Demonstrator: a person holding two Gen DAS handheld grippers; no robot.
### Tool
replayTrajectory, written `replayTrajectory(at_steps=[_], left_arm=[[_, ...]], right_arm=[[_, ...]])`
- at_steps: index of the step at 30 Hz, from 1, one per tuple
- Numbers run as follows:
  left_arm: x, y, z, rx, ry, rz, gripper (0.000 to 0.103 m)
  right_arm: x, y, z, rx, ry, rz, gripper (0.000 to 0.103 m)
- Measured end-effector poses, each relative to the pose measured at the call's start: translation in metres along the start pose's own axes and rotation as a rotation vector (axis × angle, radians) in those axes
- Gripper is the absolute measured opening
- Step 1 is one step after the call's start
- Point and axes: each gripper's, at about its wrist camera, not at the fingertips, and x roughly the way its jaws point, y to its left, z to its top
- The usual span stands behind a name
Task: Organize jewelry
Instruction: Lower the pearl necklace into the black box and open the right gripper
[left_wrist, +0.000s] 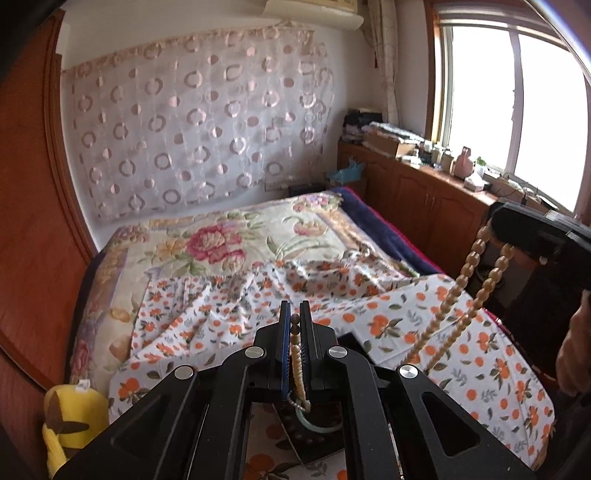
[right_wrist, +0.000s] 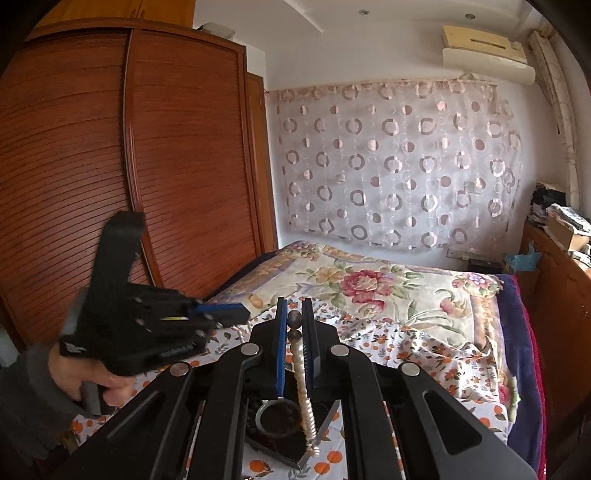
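A tan beaded necklace (left_wrist: 469, 266) hangs in two strands over the bed, held by both grippers. My left gripper (left_wrist: 294, 308) is shut on one stretch of it, with small dark beads showing at the fingertips. My right gripper (right_wrist: 294, 306) is shut on another stretch of the necklace (right_wrist: 301, 373), two dark round beads at its tips. In the left wrist view the right gripper (left_wrist: 513, 229) is up at the right; the right wrist view shows the left gripper (right_wrist: 242, 313) in a person's hand. Below lies a dark tray (left_wrist: 314, 448) with a green bangle (left_wrist: 321, 426) and a ring (right_wrist: 267, 413).
An orange-print cloth (left_wrist: 443, 332) covers the near part of the bed, over a floral blanket (left_wrist: 221, 240). A yellow plush toy (left_wrist: 70, 424) sits at the bed's left side. A wooden wardrobe (right_wrist: 110, 166) stands left, a cluttered cabinet (left_wrist: 424, 195) under the window.
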Motion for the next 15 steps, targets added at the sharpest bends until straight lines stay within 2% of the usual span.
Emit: replayTrajectory(at_steps=[8,15], left_arm=[[0.029,0.012,-0.009,-0.014,0.026,0.015,0.004],[0.033,0.022,0.018,-0.019,-0.017,0.022,0.004]], right_arm=[[0.007,0.003,-0.001,0.002,0.011,0.029,0.009],[0.005,0.005,0.009,-0.017,0.002,0.043,0.009]])
